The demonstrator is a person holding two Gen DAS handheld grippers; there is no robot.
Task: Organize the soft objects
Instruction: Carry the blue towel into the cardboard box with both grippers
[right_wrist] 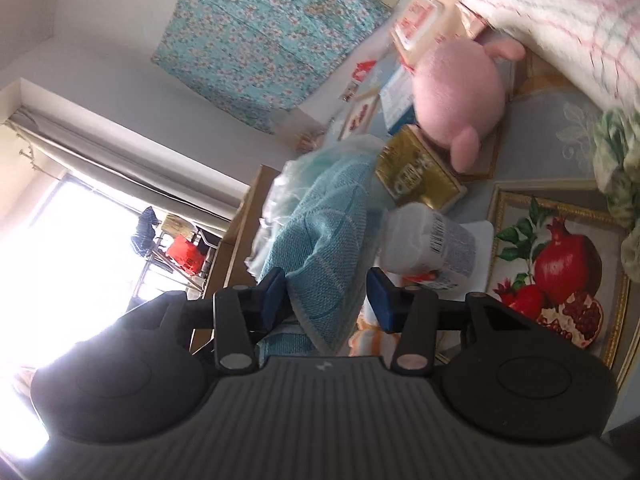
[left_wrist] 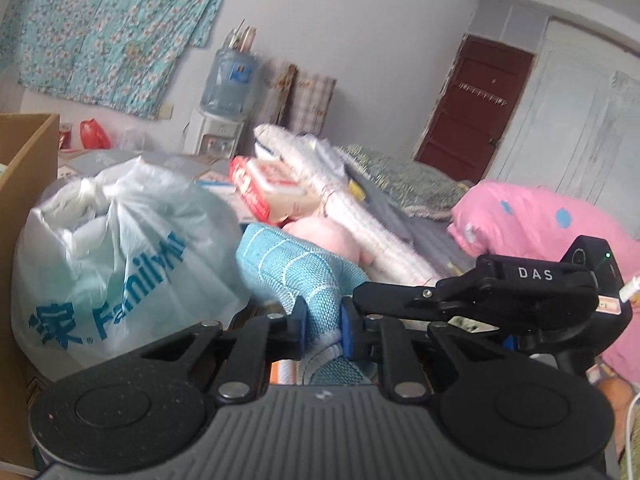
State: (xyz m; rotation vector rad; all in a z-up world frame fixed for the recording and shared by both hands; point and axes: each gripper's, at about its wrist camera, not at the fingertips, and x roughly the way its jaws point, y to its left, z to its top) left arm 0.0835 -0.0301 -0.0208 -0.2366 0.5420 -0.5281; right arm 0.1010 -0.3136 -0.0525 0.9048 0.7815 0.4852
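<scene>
A blue knitted cloth [left_wrist: 296, 268] is pinched between the blue pads of my left gripper [left_wrist: 324, 322], which is shut on it. The same cloth [right_wrist: 328, 248] fills the gap of my right gripper [right_wrist: 326, 300], bunched against both pads. In the left wrist view the right gripper's black housing [left_wrist: 532, 280] reaches in from the right beside the cloth. Behind it lie a pink plush toy [right_wrist: 456, 88] and a white knitted cloth with pink lines [left_wrist: 360, 216].
A stuffed white plastic bag [left_wrist: 120, 256] and a cardboard box [left_wrist: 24, 184] stand at the left. A pink dotted quilt [left_wrist: 560, 220] lies at the right. On the pomegranate-print tablecloth [right_wrist: 560, 264] sit a white bottle [right_wrist: 432, 244], a gold box [right_wrist: 420, 176] and a red-and-white carton [left_wrist: 260, 188].
</scene>
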